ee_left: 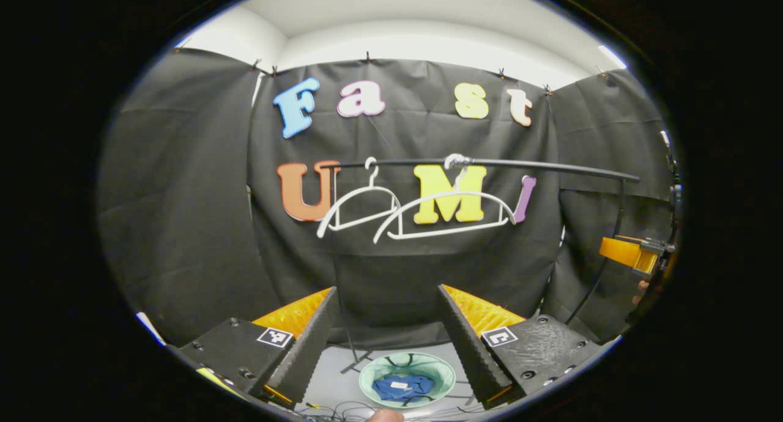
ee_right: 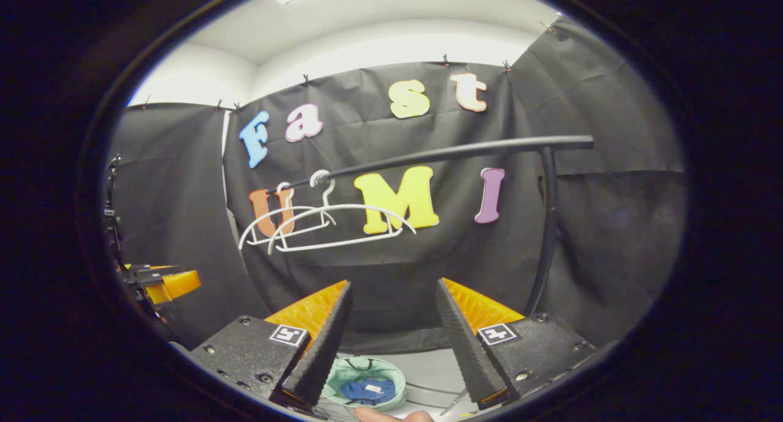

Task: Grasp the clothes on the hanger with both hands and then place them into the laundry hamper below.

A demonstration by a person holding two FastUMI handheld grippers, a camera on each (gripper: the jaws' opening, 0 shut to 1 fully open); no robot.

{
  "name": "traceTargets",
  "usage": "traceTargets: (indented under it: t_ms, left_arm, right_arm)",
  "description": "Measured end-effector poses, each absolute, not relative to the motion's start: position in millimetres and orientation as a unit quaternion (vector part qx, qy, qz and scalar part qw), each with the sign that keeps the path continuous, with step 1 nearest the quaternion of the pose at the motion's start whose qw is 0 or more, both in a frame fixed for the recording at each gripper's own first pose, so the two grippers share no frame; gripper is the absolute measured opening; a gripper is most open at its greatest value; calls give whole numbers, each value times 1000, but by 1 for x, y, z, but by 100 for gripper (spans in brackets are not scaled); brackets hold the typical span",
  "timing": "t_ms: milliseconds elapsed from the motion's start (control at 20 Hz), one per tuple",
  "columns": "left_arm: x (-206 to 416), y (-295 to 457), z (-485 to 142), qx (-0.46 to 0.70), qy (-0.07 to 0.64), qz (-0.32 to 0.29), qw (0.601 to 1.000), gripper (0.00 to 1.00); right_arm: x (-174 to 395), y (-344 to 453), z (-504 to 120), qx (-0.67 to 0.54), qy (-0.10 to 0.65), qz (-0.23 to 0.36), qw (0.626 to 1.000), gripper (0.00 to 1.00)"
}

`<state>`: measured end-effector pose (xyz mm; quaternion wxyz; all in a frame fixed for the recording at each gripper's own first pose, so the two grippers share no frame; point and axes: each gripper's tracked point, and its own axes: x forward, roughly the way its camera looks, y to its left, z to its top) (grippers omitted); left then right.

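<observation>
— Hangers [ee_left: 449, 208] hang bare on the rail [ee_left: 489, 163]; blue clothes [ee_left: 402, 386] lie inside the green hamper [ee_left: 379, 370], on the floor below the rail.

— And the grippers?

— Left gripper [ee_left: 388, 324] and right gripper [ee_right: 391, 318] are both spread wide, holding nothing, raised above the hamper.

— Risk from here?

— Probably little: cables trail on the floor beside the hamper, and a careless lowering near the rail could knock a hanger loose.
</observation>
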<state>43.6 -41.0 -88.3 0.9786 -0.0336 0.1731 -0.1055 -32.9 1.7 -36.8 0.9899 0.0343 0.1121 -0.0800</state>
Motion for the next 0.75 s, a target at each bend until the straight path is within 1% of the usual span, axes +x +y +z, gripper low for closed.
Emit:
traceTargets:
  t_ms: [100, 250, 450, 650, 750]
  left_arm:
    - [41, -39, -73, -30, 153, -92, 983, 98]
    - [14, -35, -55, -30, 142, -69, 987, 100]
    - [-20, -40, -10, -25, 94, -59, 994, 100]
    - [-54, -43, 32, -33, 41, -50, 997, 100]
    - [-70, -39, 49, -25, 19, -36, 999, 100]
  right_arm:
    - [-52, -14, -18, 20, 93, -81, 992, 88]
    - [-77, -30, -2, 8, 79, -83, 993, 87]
    - [-112, -41, 36, -1, 28, -60, 998, 87]
    - [-146, -57, 63, -23, -8, -60, 998, 87]
    - [-160, -57, 73, -21, -27, -57, 998, 87]
